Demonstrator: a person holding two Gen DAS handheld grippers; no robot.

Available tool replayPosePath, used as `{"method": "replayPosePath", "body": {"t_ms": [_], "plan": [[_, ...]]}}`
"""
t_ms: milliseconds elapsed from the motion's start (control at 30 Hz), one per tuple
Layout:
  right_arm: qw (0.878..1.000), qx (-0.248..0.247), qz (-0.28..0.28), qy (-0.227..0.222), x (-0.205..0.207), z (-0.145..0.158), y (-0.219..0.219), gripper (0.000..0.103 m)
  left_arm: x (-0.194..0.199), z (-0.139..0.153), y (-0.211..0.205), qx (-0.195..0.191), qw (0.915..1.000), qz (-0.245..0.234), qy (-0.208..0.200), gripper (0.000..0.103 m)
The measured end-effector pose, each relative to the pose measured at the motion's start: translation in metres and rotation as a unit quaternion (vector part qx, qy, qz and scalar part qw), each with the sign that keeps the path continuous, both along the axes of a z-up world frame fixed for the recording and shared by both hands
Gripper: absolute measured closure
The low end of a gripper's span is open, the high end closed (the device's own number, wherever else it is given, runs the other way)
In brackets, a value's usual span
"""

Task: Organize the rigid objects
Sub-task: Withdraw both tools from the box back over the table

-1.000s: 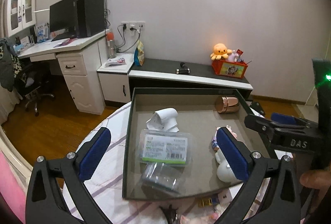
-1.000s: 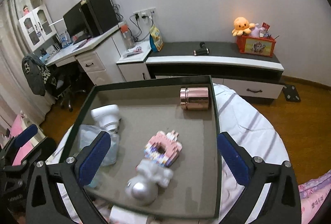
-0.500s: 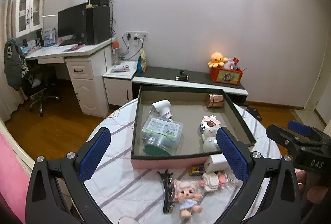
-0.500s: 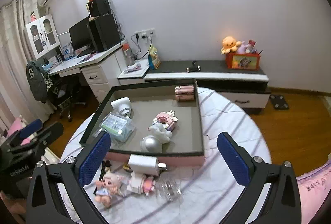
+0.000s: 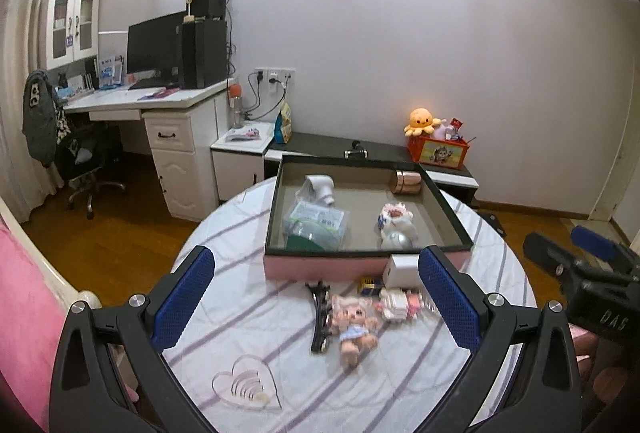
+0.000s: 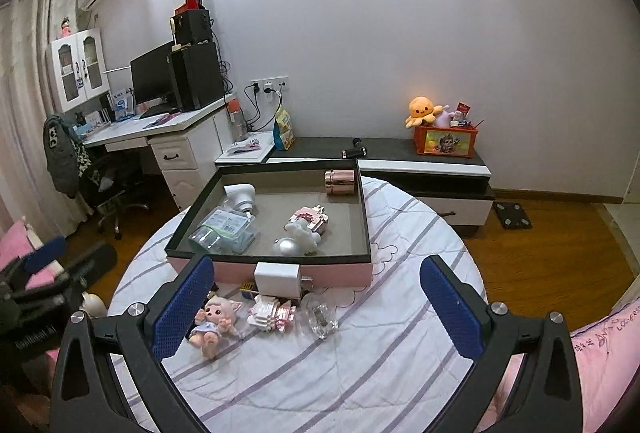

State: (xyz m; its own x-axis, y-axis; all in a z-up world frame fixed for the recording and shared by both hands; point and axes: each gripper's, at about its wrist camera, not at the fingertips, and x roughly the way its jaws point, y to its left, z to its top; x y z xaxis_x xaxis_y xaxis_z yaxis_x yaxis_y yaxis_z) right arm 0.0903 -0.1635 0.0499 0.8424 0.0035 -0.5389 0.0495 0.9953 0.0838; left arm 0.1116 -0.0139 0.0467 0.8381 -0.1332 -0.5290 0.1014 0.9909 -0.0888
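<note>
A pink-walled tray (image 5: 320, 267) (image 6: 332, 272) on the round table holds a white device (image 6: 240, 195), a clear packet (image 6: 224, 231), a rose-gold cylinder (image 6: 340, 182), a pink block figure (image 6: 310, 219) and a silver-white toy (image 6: 294, 243). In front of it lie a white charger (image 6: 278, 279), a doll (image 5: 354, 327) (image 6: 212, 321), a pink block toy (image 6: 272, 313), a clear piece (image 6: 320, 319), a black hair clip (image 5: 320, 317) and a clear heart (image 5: 246, 389). My left gripper (image 5: 316, 309) and right gripper (image 6: 316, 309) are open and empty, above the table's near side.
The table has a white striped cloth (image 6: 360, 365). A desk with a monitor (image 5: 156, 49) and a chair (image 5: 88, 161) stand at the left. A low cabinet (image 6: 420, 165) with an orange box (image 6: 446, 139) lies behind. Pink bedding (image 6: 600, 353) borders the table.
Both grippers have pulled back and up from the tray, so the loose items in front of it have come into view. Both stay open and empty.
</note>
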Motion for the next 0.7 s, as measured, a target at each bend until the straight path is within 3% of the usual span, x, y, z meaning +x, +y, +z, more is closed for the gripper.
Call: {"method": "replayPosePath", "body": {"t_ms": [700], "plan": [[1.000, -0.006, 0.002, -0.013, -0.027, 0.006, 0.009, 0.000, -0.031, 0.004, 0.004, -0.007, 0.9999, 0.004, -0.007, 0.000]]}}
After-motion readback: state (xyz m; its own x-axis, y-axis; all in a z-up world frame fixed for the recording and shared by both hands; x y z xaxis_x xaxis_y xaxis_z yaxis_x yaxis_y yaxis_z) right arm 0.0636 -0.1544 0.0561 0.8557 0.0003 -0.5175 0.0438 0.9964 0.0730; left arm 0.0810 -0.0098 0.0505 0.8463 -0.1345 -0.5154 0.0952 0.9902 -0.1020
